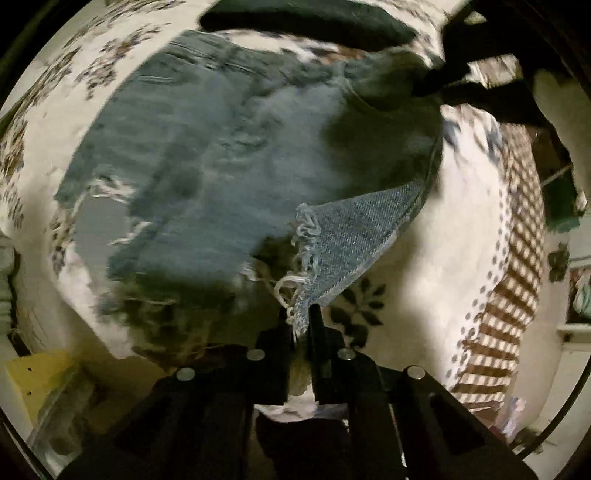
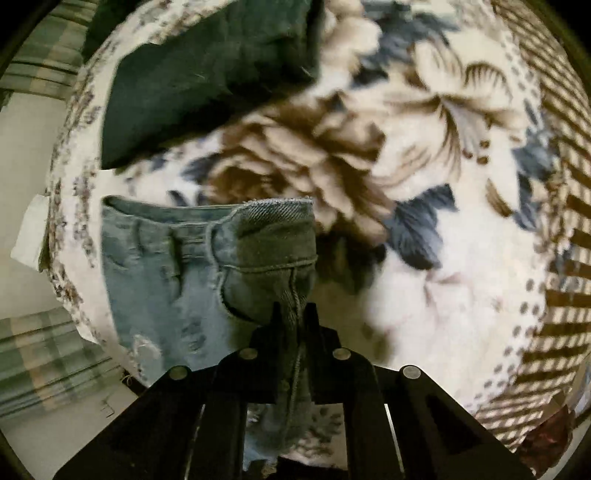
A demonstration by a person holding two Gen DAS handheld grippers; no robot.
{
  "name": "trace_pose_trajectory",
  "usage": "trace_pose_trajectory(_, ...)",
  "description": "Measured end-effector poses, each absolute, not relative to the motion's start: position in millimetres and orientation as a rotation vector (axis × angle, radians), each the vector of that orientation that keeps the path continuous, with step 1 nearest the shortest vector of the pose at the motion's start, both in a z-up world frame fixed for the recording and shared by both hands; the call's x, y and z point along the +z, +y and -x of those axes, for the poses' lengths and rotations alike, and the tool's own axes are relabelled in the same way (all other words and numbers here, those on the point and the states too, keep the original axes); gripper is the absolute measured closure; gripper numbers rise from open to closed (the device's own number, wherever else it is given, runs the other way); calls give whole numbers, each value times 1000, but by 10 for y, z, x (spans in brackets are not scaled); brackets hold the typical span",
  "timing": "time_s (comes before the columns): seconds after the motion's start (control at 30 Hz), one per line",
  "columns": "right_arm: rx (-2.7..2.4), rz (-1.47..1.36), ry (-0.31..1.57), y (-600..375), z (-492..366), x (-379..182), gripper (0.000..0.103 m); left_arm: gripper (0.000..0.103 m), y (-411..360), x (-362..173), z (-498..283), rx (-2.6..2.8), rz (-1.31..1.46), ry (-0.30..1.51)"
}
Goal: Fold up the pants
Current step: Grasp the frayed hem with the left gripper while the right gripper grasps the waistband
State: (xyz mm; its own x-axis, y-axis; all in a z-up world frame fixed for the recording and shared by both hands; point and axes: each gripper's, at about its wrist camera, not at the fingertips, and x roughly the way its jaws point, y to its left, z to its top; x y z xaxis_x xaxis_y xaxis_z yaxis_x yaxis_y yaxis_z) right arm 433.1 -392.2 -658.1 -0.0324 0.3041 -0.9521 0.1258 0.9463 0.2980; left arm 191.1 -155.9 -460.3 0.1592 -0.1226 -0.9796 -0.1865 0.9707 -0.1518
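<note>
Light blue ripped jeans (image 1: 207, 155) lie spread on a floral blanket (image 1: 465, 206). My left gripper (image 1: 301, 314) is shut on the frayed hem corner (image 1: 354, 236) of a leg, lifted off the blanket. My right gripper (image 2: 293, 314) is shut on the jeans' seam (image 2: 291, 295) just below the waistband (image 2: 273, 218), which stands lifted. The right gripper also shows in the left wrist view (image 1: 436, 79), at the top right, holding the waist end. The rest of the jeans (image 2: 155, 280) lies to the left in the right wrist view.
A dark green folded garment (image 2: 210, 74) lies on the blanket beyond the jeans; it also shows in the left wrist view (image 1: 306, 18). The blanket's brown checked border (image 2: 565, 184) runs along the right. A plaid fabric (image 2: 48, 354) lies lower left.
</note>
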Motion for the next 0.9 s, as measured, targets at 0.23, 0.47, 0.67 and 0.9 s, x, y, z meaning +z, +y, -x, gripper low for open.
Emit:
trace_pose_trajectory(0.23,223,-276,1538,-3273,-4280,-5900,93,97,-1051,-4410,-1630,118,373,1336)
trace_pose_trajectory(0.47,310,-197,1496,-2277,-4482,-5525,93,97,-364,-4390,-1667,217,482,1285)
trace_pose_trajectory(0.67,310,-82,1491,-1246,-4765,-5806,93,97,273,-4666,-1799,293,509,1271)
trace_pose_trajectory(0.9,276,86,1550,-514,-4961,-6469,93,93,812,-5298,-1895,334,603,1337)
